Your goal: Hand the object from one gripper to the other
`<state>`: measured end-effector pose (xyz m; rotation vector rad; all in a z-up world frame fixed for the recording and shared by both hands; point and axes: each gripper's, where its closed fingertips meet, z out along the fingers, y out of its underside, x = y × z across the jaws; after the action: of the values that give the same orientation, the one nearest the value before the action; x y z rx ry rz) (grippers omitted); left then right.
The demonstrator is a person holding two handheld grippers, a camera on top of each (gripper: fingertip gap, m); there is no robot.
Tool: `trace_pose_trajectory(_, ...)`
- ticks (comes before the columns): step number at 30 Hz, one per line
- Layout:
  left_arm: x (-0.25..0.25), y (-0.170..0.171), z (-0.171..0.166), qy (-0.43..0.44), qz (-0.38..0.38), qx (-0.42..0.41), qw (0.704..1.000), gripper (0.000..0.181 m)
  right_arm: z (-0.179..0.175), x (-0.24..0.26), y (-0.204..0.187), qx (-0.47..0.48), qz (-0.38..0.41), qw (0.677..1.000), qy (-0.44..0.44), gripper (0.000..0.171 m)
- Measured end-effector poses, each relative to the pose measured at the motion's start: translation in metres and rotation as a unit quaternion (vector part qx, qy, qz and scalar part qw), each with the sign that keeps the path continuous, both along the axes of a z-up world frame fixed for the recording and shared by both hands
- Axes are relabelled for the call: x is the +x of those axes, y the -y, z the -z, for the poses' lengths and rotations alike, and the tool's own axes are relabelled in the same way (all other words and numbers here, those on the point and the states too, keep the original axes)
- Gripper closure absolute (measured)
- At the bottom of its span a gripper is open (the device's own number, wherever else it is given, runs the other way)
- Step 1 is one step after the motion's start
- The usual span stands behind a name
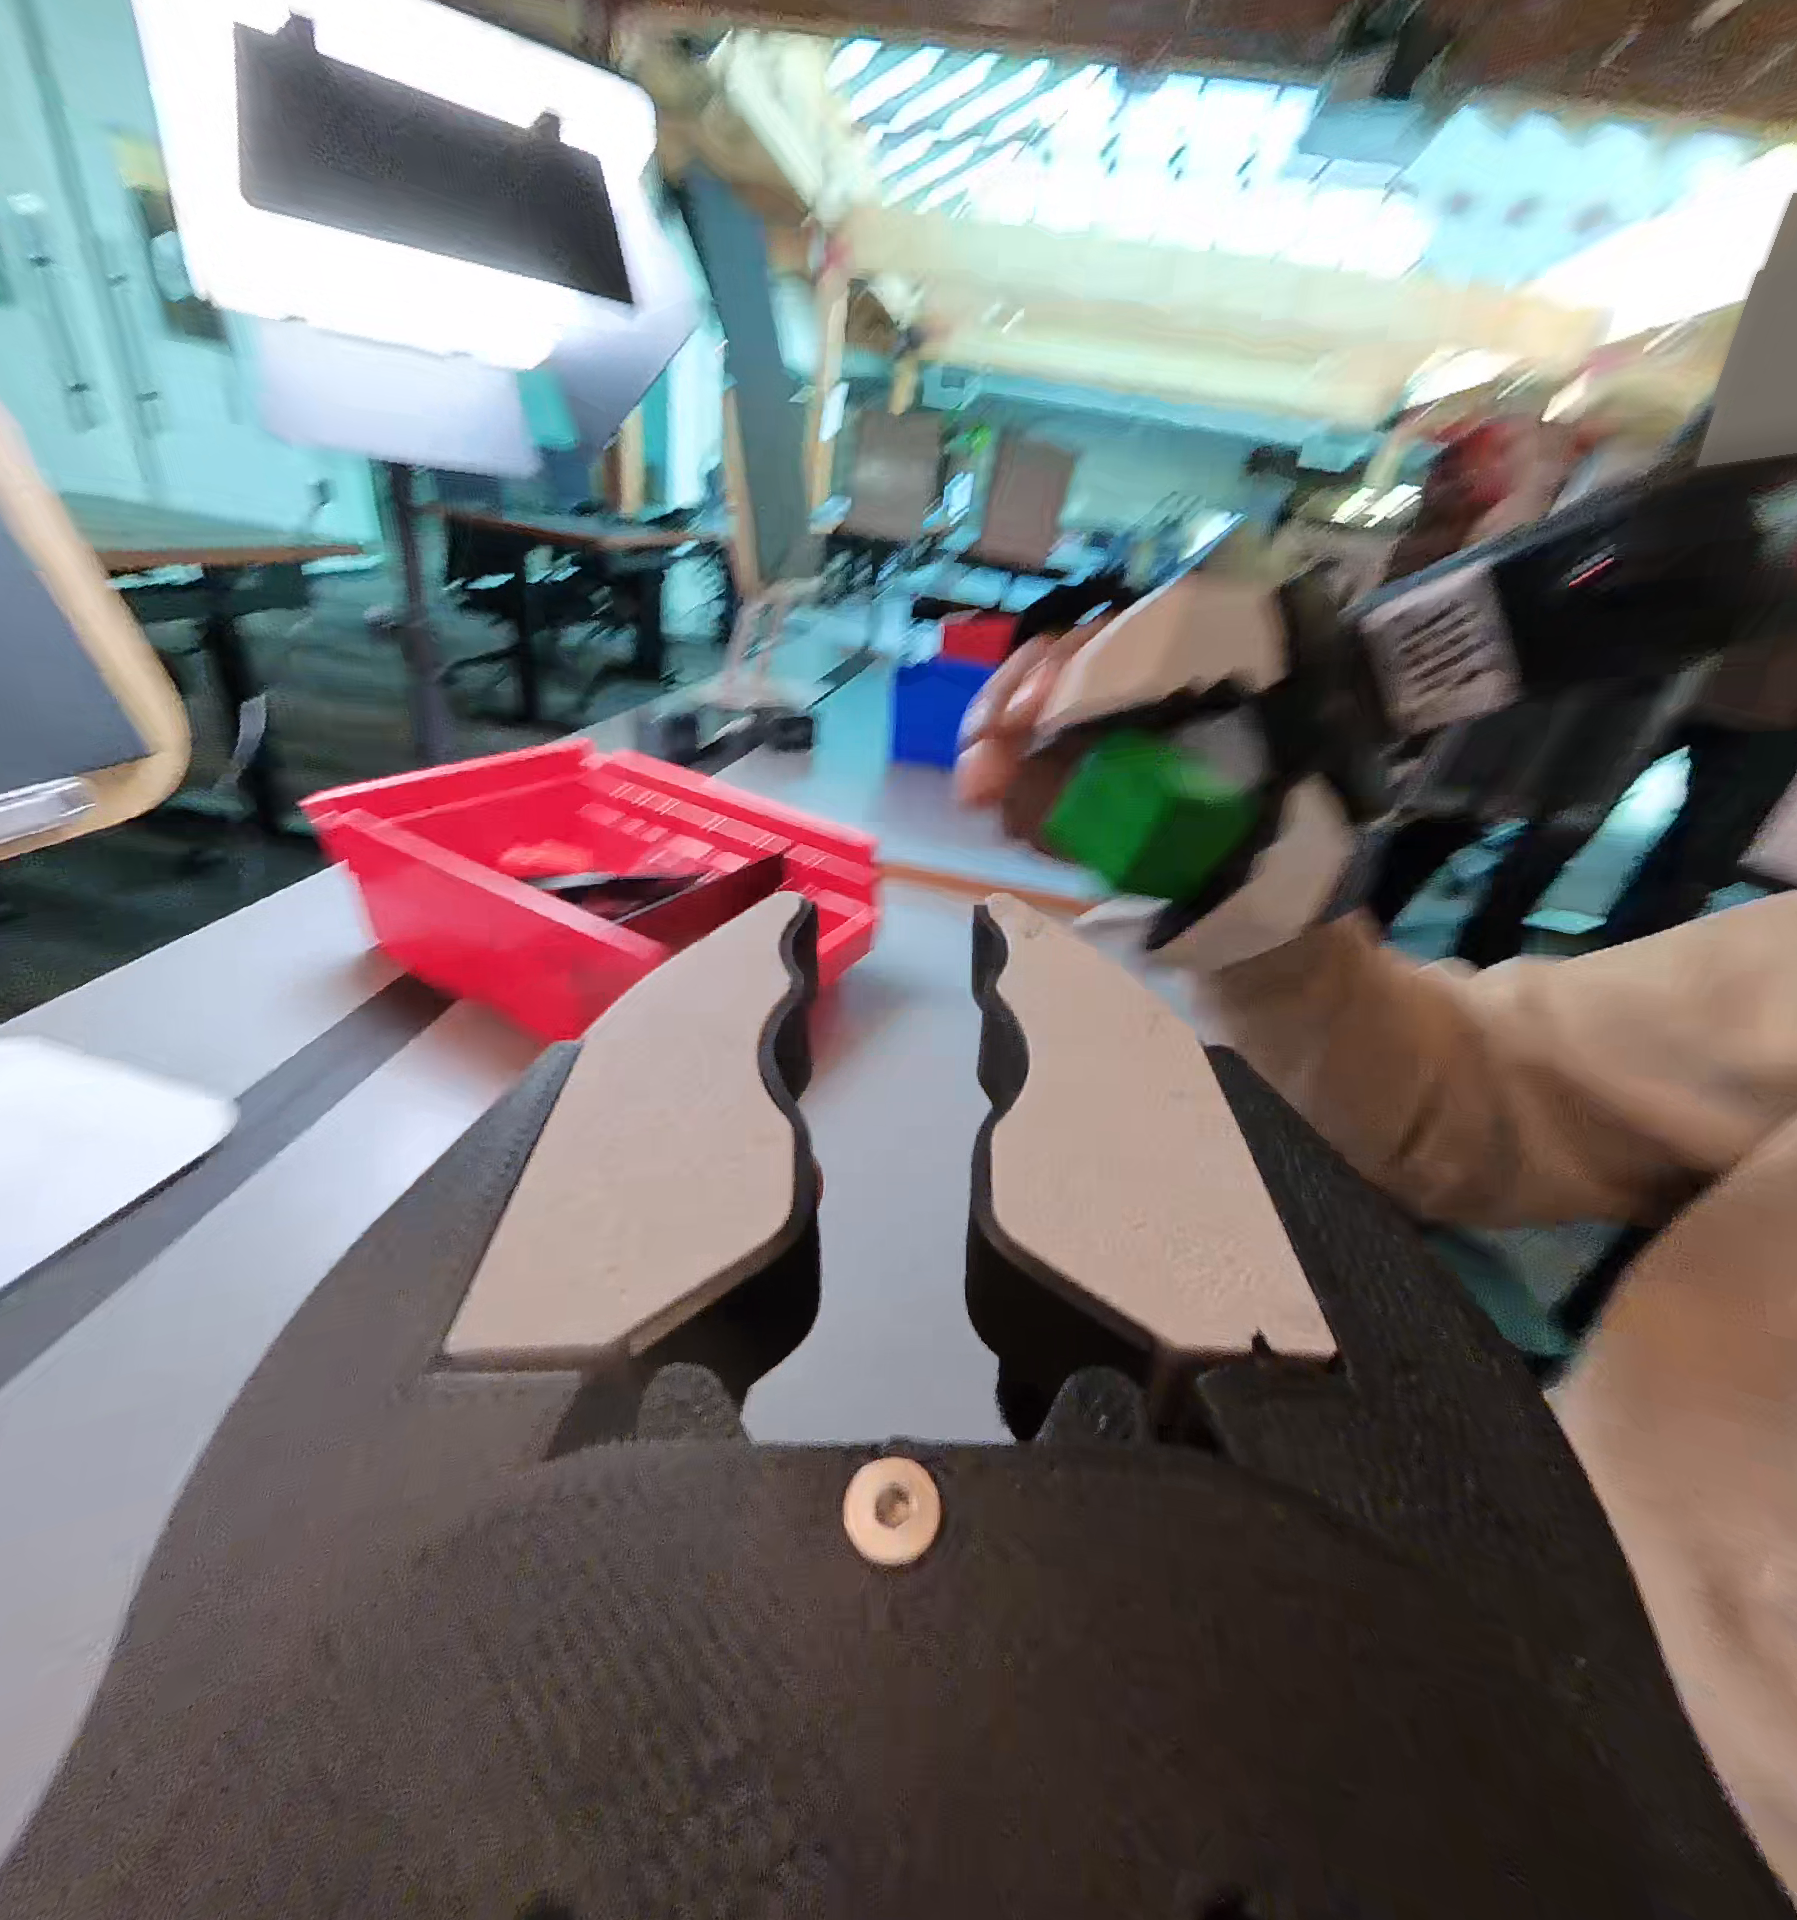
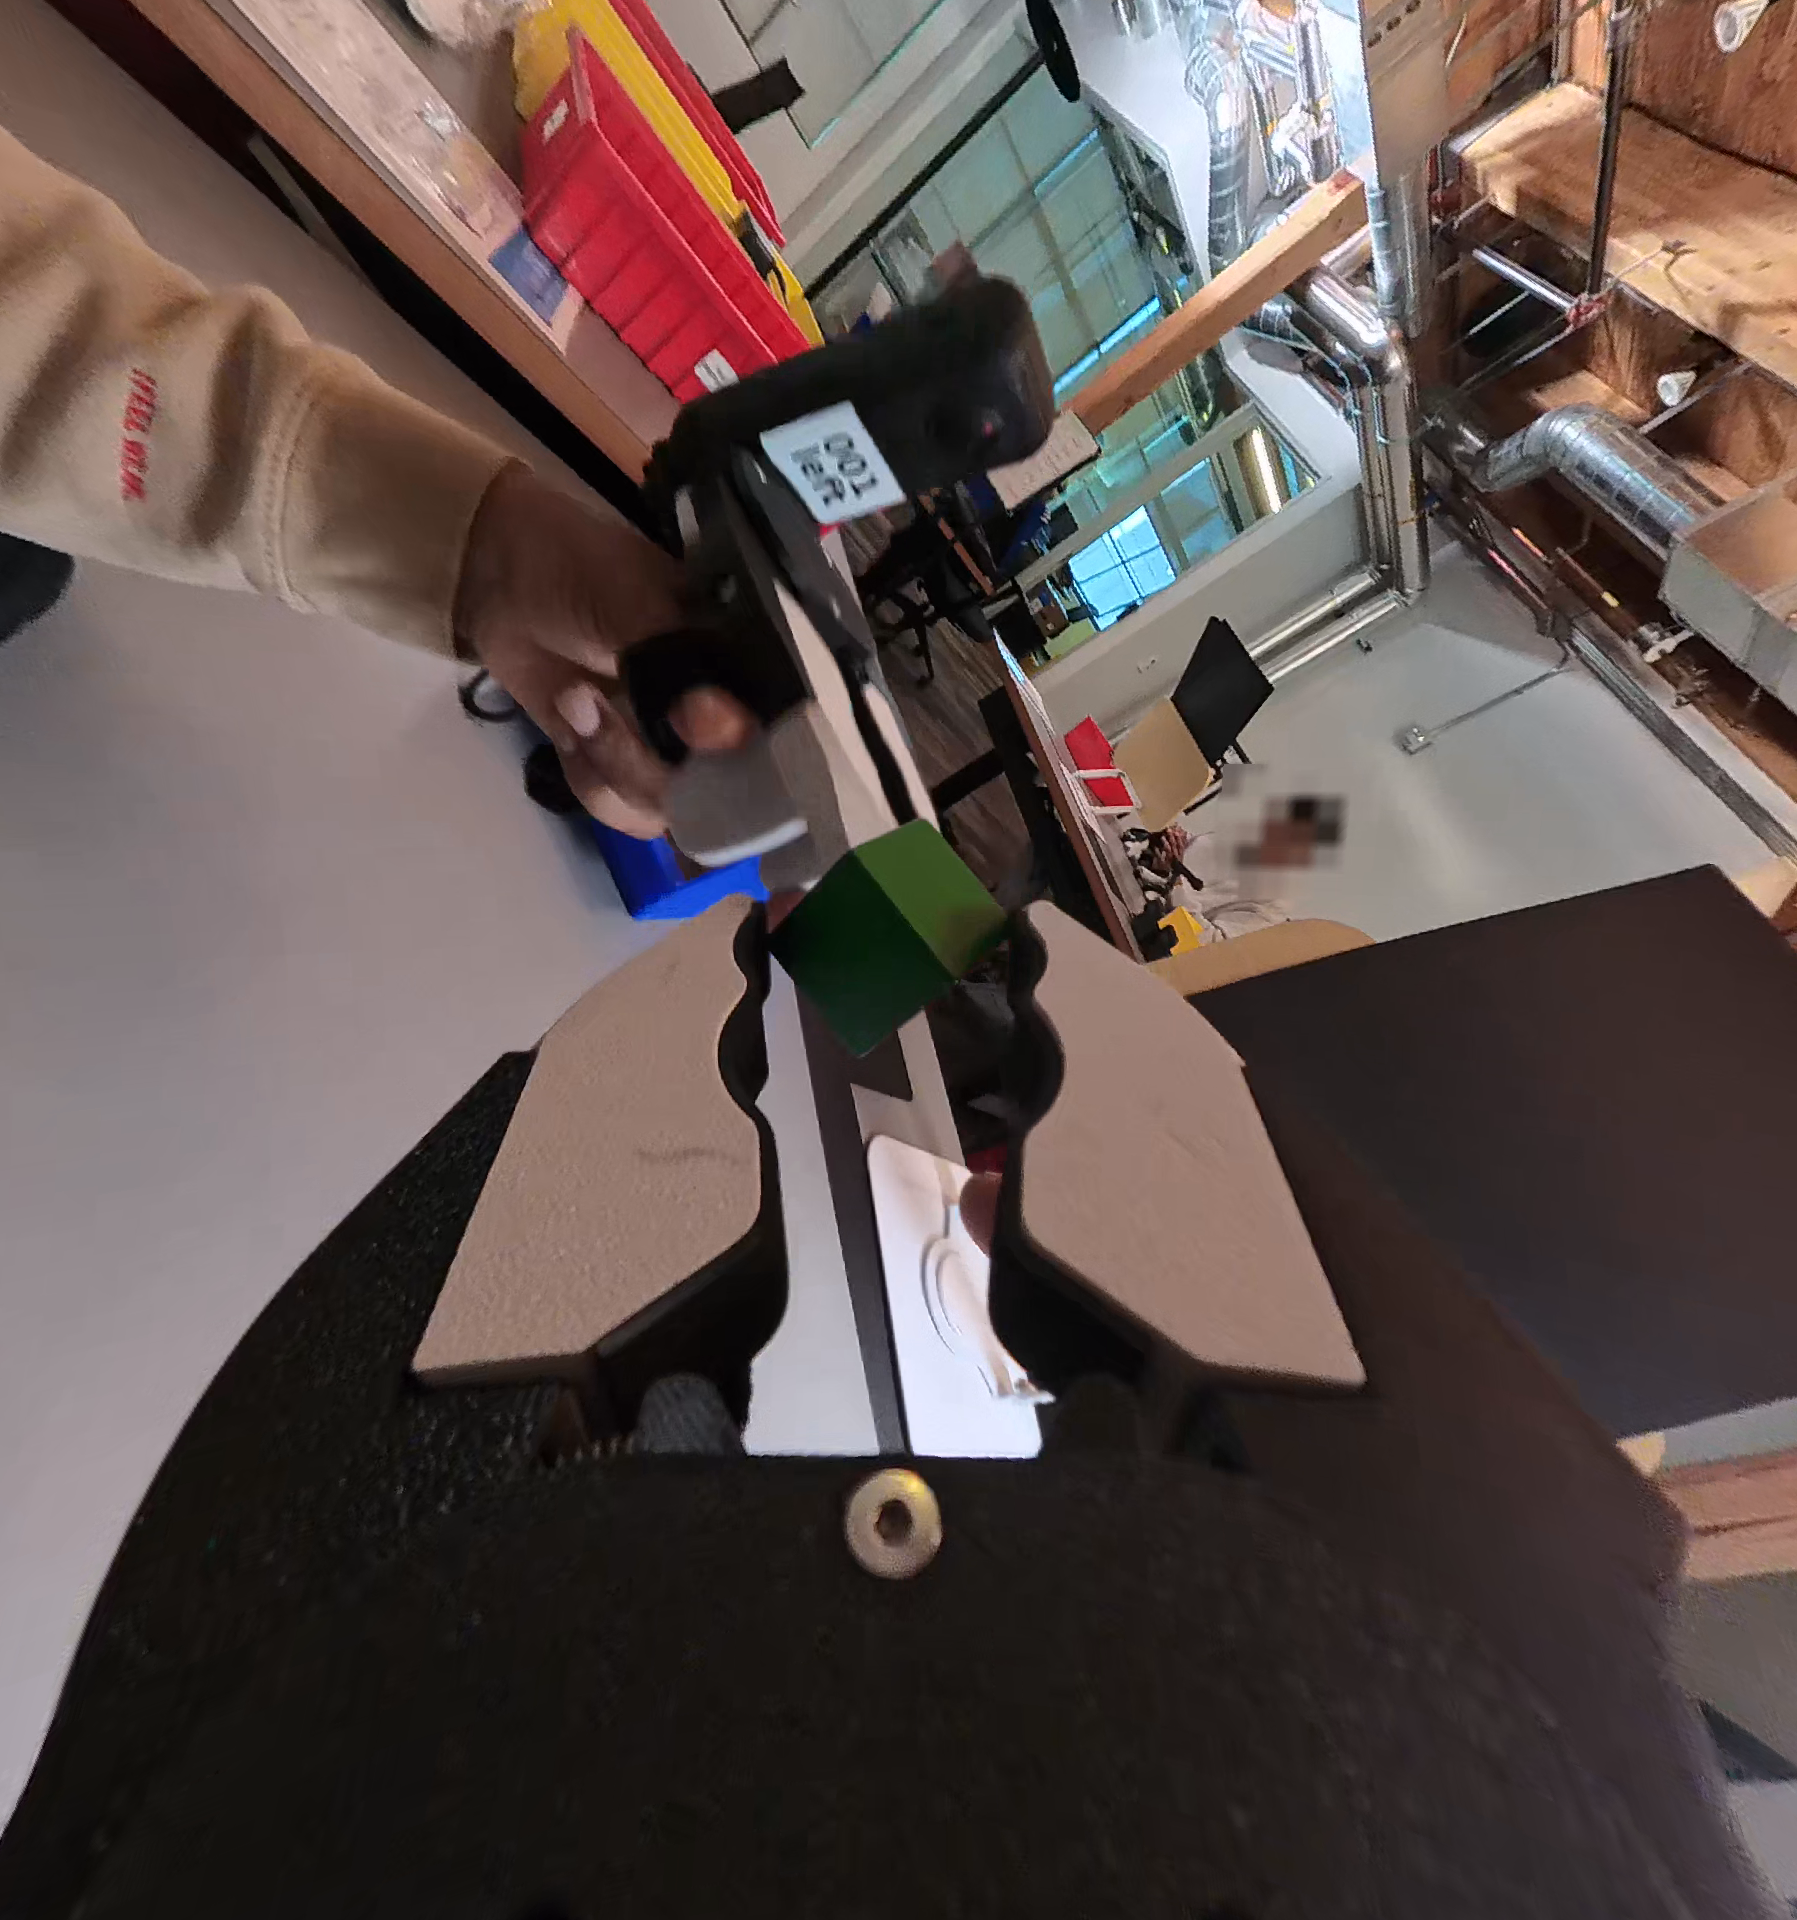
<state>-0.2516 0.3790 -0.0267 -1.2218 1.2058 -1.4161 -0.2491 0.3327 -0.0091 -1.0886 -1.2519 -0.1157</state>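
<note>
**Green Block Held Between Right Gripper's Fingers Above Grey Table**

Left wrist view: The left gripper (image 1: 894, 914) hangs over a grey table (image 1: 250, 1039), its tan fingers (image 1: 665, 1143) parted by a narrow gap with nothing between them. Ahead and to the right, blurred, the right gripper (image 1: 1164, 810) clasps a green block (image 1: 1143, 821) between its pale fingers, clear of the left gripper's tips. A beige sleeve (image 1: 1496, 1060) reaches in from the right. A red bin (image 1: 520, 894) sits on the table just beyond the left finger, and a blue bin (image 1: 930, 712) stands farther back.

Right wrist view: The frame is rotated. The right gripper (image 2: 889, 940) pinches the green block (image 2: 889, 935) at its fingertips, the block tilted on a corner. Just beyond it, the left gripper (image 2: 821, 748) points toward the block, gripped by a hand (image 2: 561, 665) in a beige sleeve (image 2: 198, 436); whether its fingers touch the block cannot be told. Red bins (image 2: 624, 239) are stacked on a wooden-edged bench behind.
</note>
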Motion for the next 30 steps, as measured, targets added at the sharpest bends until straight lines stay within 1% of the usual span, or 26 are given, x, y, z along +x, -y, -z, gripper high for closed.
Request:
trace_pose_trajectory(2, 0.0, 0.02, -0.018, 0.042, 0.051, -0.039, 0.997, 0.147, 0.005, 0.002, -0.006, 0.003, 0.016, 1.0, 0.015, 0.127)
trace_pose_trajectory(3, 0.001, 0.028, -0.022, 0.049, 0.067, -0.051, 0.995, 0.145, 0.007, 0.002, -0.008, 0.005, 0.02, 1.0, 0.02, 0.127)
trace_pose_trajectory(5, 0.005, 0.033, -0.021, 0.042, 0.064, -0.043, 0.996, 0.141, 0.01, -0.001, -0.008, 0.007, 0.019, 0.999, 0.026, 0.127)
trace_pose_trajectory(7, 0.005, 0.032, -0.019, 0.04, 0.057, -0.033, 0.997, 0.143, 0.012, -0.001, -0.009, 0.01, 0.027, 0.999, 0.036, 0.127)
trace_pose_trajectory(8, 0.005, 0.027, -0.018, 0.035, 0.046, -0.03, 0.998, 0.149, 0.01, 0.0, -0.009, 0.012, 0.027, 0.999, 0.034, 0.127)
trace_pose_trajectory(9, 0.006, 0.016, -0.011, 0.013, 0.013, -0.02, 1.0, 0.156, 0.008, -0.001, -0.006, 0.01, 0.018, 0.999, 0.026, 0.127)
trace_pose_trajectory(11, 0.011, -0.006, 0.017, -0.068, -0.063, 0.043, 0.995, 0.153, -0.001, -0.008, 0.006, 0.008, -0.019, 1.0, -0.001, 0.127)
trace_pose_trajectory(12, 0.012, -0.011, 0.024, -0.088, -0.081, 0.066, 0.991, 0.154, -0.002, -0.009, 0.008, 0.011, -0.021, 1.0, 0.001, 0.127)
trace_pose_trajectory(13, 0.013, -0.013, 0.025, -0.086, -0.09, 0.071, 0.99, 0.156, -0.003, -0.009, 0.008, 0.016, -0.016, 1.0, 0.006, 0.127)
trace_pose_trajectory(15, 0.013, -0.008, 0.018, -0.061, -0.07, 0.048, 0.995, 0.155, -0.003, -0.006, 0.006, 0.016, -0.01, 1.0, 0.005, 0.127)
trace_pose_trajectory(19, 0.008, 0.013, -0.003, -0.015, -0.007, 0.022, 1.0, 0.14, 0.002, 0.007, -0.008, 0.02, 0.031, 0.999, 0.023, 0.127)
trace_pose_trajectory(21, 0.008, 0.026, -0.008, -0.011, 0.017, 0.019, 1.0, 0.133, 0.007, 0.012, -0.016, 0.023, 0.052, 0.998, 0.037, 0.127)
trace_pose_trajectory(23, 0.012, 0.032, -0.006, -0.019, 0.013, 0.033, 0.999, 0.13, 0.012, 0.012, -0.021, 0.024, 0.062, 0.997, 0.047, 0.127)
trace_pose_trajectory(26, 0.014, 0.029, -0.004, -0.022, 0.002, 0.04, 0.999, 0.129, 0.015, 0.007, -0.021, 0.027, 0.059, 0.996, 0.054, 0.127)
trace_pose_trajectory(27, 0.013, 0.026, -0.004, -0.022, 0.002, 0.034, 0.999, 0.131, 0.014, 0.006, -0.019, 0.026, 0.058, 0.997, 0.053, 0.127)
trace_pose_trajectory(28, 0.012, 0.018, -0.001, -0.029, -0.013, 0.027, 0.999, 0.138, 0.012, 0.007, -0.019, 0.026, 0.061, 0.996, 0.051, 0.127)
trace_pose_trajectory(29, 0.011, -0.002, 0.006, -0.049, -0.067, 0.028, 0.996, 0.158, 0.01, 0.009, -0.017, 0.026, 0.056, 0.997, 0.048, 0.127)
trace_pose_trajectory(30, 0.009, -0.024, 0.016, -0.072, -0.127, 0.039, 0.989, 0.159, 0.008, 0.004, -0.009, 0.019, 0.024, 0.999, 0.034, 0.127)
